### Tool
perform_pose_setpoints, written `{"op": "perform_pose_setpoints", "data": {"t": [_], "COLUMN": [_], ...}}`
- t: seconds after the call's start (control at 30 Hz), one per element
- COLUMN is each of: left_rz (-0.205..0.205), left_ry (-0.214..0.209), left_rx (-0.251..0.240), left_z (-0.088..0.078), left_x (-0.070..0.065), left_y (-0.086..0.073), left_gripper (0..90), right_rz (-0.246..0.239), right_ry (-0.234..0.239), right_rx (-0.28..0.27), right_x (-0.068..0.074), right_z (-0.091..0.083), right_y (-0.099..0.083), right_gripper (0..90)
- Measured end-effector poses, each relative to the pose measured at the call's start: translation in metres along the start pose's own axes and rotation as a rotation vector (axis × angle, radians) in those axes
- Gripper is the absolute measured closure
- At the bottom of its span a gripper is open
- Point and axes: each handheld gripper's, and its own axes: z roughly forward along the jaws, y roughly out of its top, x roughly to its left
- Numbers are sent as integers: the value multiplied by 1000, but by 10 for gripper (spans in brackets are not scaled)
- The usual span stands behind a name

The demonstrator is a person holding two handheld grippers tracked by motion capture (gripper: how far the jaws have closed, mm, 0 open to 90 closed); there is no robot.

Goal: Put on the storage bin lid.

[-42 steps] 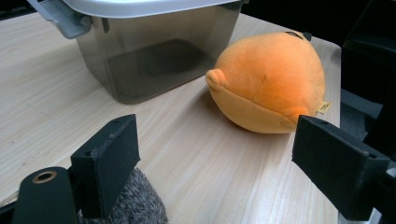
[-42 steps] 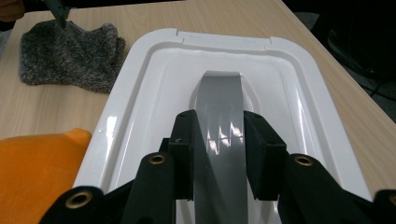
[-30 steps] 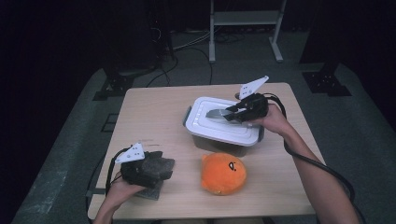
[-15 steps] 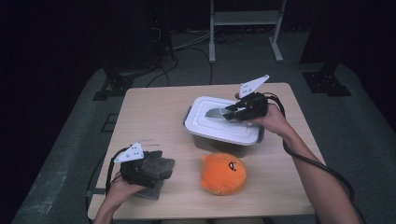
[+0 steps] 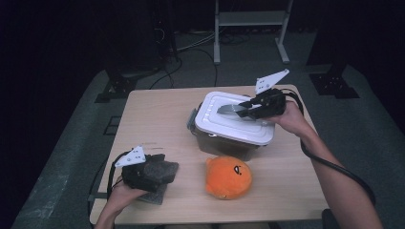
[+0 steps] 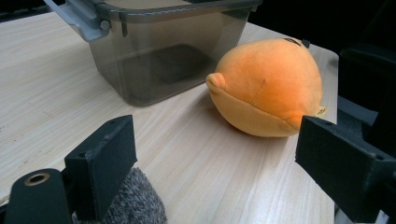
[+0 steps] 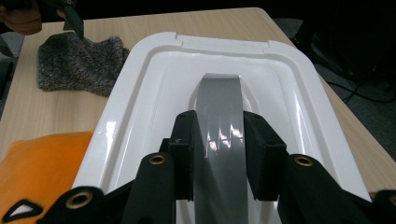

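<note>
Fingers (image 7: pixel 182 154) of the right gripper (image 7: pixel 218 154) clamp the lid's grey handle (image 7: pixel 218 107).

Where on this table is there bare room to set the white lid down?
The widest bare patch of the table is its far left, bordered by the box, the grey cloth and the edges. A narrower strip runs along the near right edge beside the orange plush. The space between box and plush is crowded.
</note>
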Motion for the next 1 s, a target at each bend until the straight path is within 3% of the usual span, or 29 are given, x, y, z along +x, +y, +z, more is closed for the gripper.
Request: {"op": "perform_pose_setpoints", "data": {"t": [0.3,0.63,1.0], "left_rz": [-1,-5,-3], "left_ry": [-1,2,4], "left_rx": [-3,-15,-23], "left_z": [0,-3,-5], "left_x": [-1,-1,-2], "left_y": [1,1,2], "left_gripper": [110,107,105], "right_rz": [27,100,163], "right_ry": [-59,-121,-175], "right_rx": [-13,-37,-33], "right_x": [10,27,47], "right_z": [-51,-102,-141], "right_y": [-20,-65,-114], "right_gripper": [660,660,660]}}
